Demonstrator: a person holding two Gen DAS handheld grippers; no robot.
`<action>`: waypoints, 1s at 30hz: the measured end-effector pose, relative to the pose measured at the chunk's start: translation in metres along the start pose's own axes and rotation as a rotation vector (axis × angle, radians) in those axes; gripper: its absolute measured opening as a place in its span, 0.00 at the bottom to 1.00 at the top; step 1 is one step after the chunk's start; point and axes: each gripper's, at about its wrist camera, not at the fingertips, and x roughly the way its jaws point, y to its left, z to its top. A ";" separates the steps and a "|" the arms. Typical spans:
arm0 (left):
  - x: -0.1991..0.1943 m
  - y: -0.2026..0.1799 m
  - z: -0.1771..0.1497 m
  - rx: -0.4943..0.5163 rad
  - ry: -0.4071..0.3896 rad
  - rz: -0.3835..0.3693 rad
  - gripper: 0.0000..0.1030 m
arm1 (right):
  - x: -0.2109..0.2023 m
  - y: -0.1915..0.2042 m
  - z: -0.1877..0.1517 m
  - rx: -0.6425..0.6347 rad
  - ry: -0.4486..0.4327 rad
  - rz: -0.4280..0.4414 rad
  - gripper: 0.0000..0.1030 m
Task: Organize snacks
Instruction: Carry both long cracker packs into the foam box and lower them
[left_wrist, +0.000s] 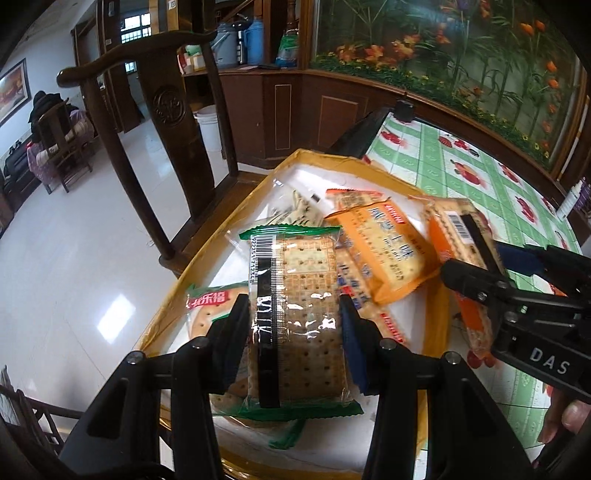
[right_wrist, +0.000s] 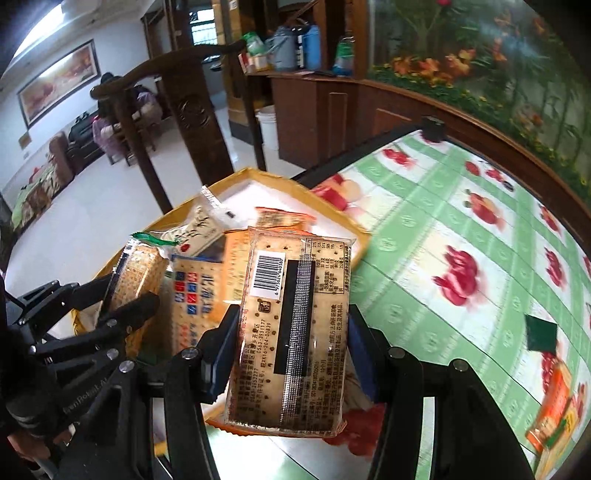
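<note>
My left gripper is shut on a green-edged cracker pack and holds it over a shallow yellow-rimmed cardboard box. My right gripper is shut on an orange-edged cracker pack, barcode side up, above the box's right edge and the table. That pack and the right gripper also show in the left wrist view, right of the box. The box holds several snack packs: orange cracker packs, a red-labelled pack and a white sachet. The left gripper shows in the right wrist view.
The table has a green-checked cloth with fruit prints. An orange snack pack lies at its right edge and a dark green square lies on the cloth. A carved wooden chair stands behind the box. A wooden cabinet lines the wall.
</note>
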 end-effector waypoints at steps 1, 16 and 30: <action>0.002 0.001 0.000 -0.002 0.002 0.001 0.48 | 0.004 0.002 0.002 -0.004 0.005 0.006 0.53; 0.012 0.020 0.002 -0.028 -0.004 0.028 0.47 | 0.043 0.035 0.013 -0.046 0.066 0.025 0.53; 0.011 0.022 -0.004 -0.026 -0.064 0.070 0.61 | 0.035 0.040 0.010 -0.076 0.019 -0.045 0.60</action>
